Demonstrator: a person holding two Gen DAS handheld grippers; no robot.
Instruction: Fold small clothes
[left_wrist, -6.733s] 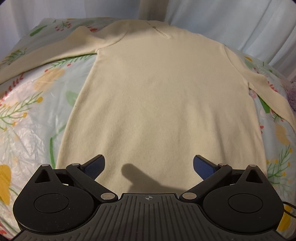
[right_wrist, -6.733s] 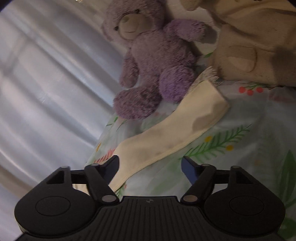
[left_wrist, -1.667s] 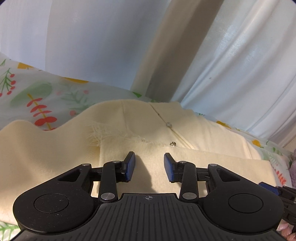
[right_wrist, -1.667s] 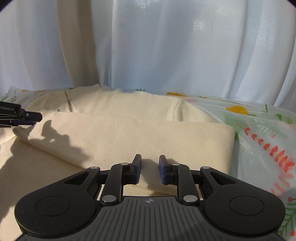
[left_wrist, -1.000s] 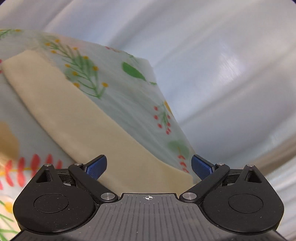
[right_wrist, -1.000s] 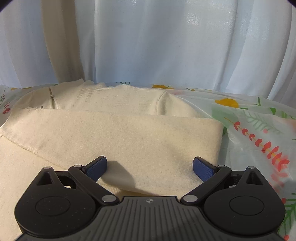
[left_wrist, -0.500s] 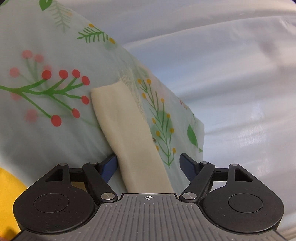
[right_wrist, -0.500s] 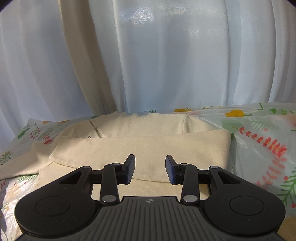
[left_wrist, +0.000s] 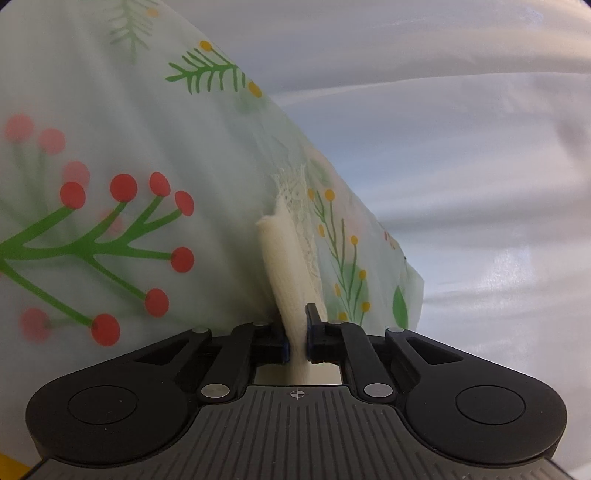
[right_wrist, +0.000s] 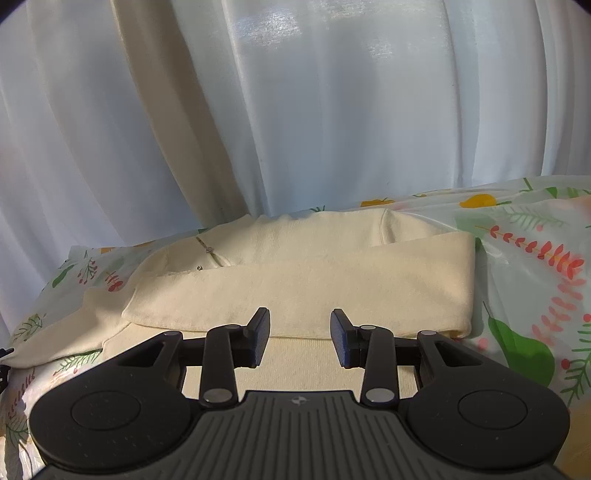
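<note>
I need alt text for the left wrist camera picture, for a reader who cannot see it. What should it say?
The left gripper has just closed on the end of a cream sleeve, which runs away from the camera and ends in a lace cuff. The sleeve lies on a pale sheet printed with red berries and green sprigs, with a white curtain behind.

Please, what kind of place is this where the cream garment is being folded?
Probably a room at home, by a window: white curtains hang behind, and the cream garment lies on a surface under a floral plastic sheet. Whether that surface is a bed or a table cannot be told.
</note>
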